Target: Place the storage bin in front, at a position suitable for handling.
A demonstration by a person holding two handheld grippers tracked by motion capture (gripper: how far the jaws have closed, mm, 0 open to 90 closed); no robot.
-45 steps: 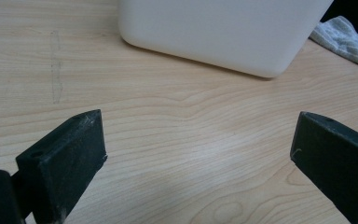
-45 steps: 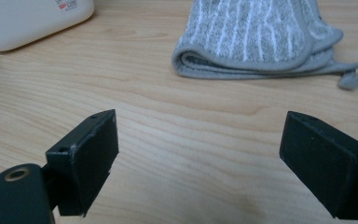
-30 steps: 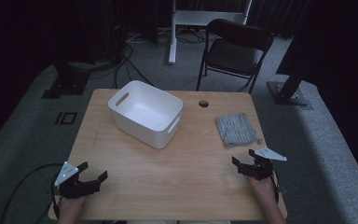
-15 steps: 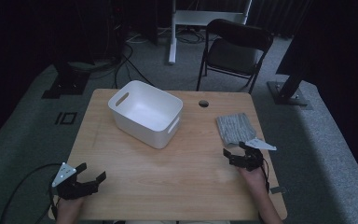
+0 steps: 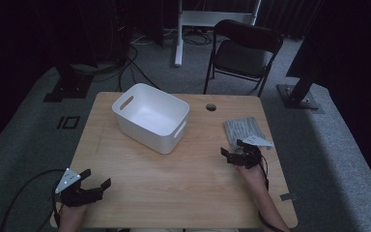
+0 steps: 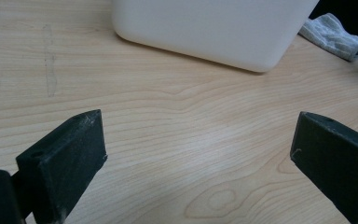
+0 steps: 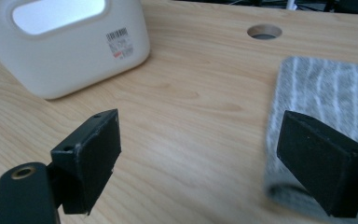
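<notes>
Landmark: we place everything from the white bin [image 5: 152,117], which sits on the wooden table [image 5: 183,183] toward its far-left part.
Cloth: we see a folded grey striped cloth [image 5: 244,131] lying flat, well to the right of the bin, near the table's right edge.
Cloth axis: its long side runs from the person's side toward the far edge, slightly slanted; its stripes run along that same line, as the right gripper view shows [image 7: 335,98].
Right gripper: our right gripper [image 5: 236,153] sits right of the bin and just on the near side of the cloth, at its near end.
Right jaws: spread wide with nothing between them; in the right gripper view one jaw stands over the cloth's near edge, the other over bare wood. We cannot tell whether that jaw touches the cloth.
Left gripper: our left gripper [image 5: 89,186] is well on the near side of the bin, by the table's near-left corner.
Left jaws: wide apart, holding nothing, above bare wood.
Bin detail: a barcode label [image 7: 118,42] sits under its handle cut-out.
Table hole: a round hole [image 5: 211,107] lies right of the bin, beyond the cloth.
</notes>
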